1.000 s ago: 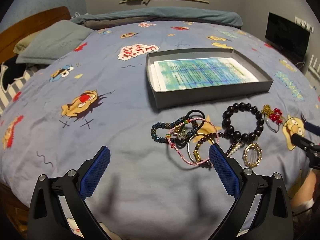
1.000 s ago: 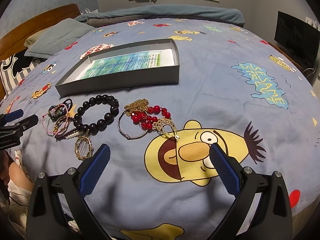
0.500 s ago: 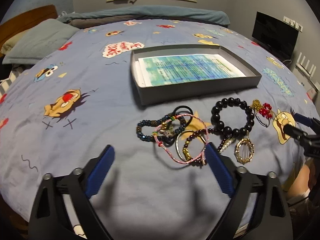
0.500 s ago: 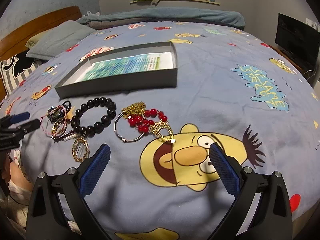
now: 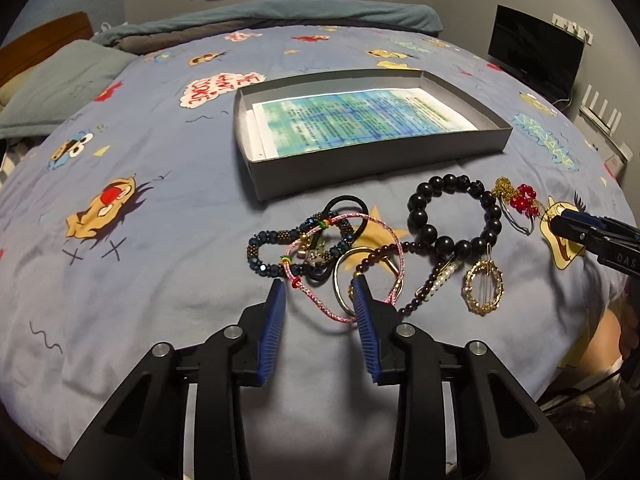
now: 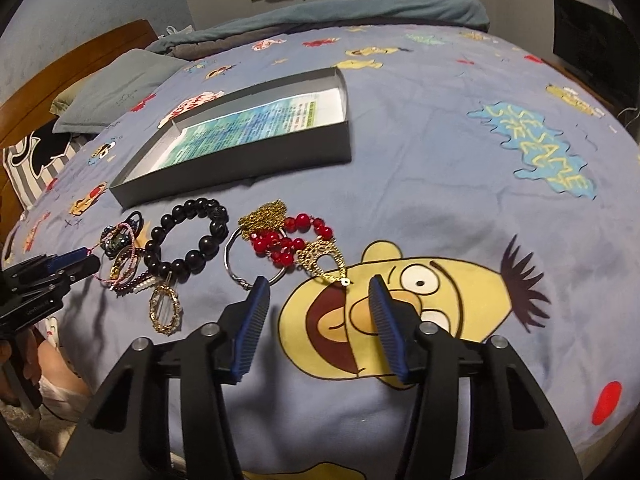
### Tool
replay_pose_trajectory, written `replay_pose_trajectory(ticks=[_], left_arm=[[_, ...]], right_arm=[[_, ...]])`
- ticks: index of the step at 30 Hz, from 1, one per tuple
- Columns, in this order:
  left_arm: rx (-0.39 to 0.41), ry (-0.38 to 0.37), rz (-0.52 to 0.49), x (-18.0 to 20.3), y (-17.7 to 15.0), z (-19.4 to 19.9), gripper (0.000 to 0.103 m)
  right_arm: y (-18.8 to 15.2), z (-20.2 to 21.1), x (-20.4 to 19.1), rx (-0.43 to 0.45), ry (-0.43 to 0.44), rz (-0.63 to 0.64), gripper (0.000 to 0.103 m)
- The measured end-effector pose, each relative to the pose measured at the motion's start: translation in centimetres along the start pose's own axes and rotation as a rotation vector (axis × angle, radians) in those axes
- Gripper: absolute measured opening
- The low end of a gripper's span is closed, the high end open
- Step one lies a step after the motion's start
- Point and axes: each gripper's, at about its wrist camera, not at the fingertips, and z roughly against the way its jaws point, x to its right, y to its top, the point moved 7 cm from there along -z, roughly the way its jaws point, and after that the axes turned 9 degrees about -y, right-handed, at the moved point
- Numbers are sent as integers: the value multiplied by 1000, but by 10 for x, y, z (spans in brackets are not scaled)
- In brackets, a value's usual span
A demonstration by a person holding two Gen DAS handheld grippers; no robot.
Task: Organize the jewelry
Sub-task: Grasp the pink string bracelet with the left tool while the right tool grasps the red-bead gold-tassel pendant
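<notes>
My left claw [image 5: 318,288] hangs part-open, empty, around the pink cord bracelet [image 5: 340,270] just ahead, to lift it toward the grey box [image 5: 360,168] beyond, while my right claw [image 6: 318,284], open and empty, faces the red-bead piece [image 6: 288,236].

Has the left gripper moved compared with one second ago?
Yes. The left gripper has advanced toward the grey box and its jaws have narrowed; they now stand either side of the pink cord bracelet, not yet shut.

Both views are taken low over the bedspread [image 5: 160,280], aimed toward the far wall. The jewelry pile [image 5: 380,248] [image 6: 180,256] and grey box [image 5: 360,168] [image 6: 248,152] are shared, seen close from adjacent sides.
</notes>
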Motion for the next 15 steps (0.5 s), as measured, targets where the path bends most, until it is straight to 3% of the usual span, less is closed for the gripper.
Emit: replay_pose_trajectory(ticks=[6, 10, 15], left_arm=[[6, 0, -1, 0, 1, -1, 34], [9, -2, 5, -3, 3, 0, 34], [15, -2, 6, -5, 5, 1, 34]], right_arm=[[1, -12, 0, -38, 18, -33, 49], [5, -13, -1, -43, 45, -52, 37], [14, -8, 1, -24, 80, -95, 31]])
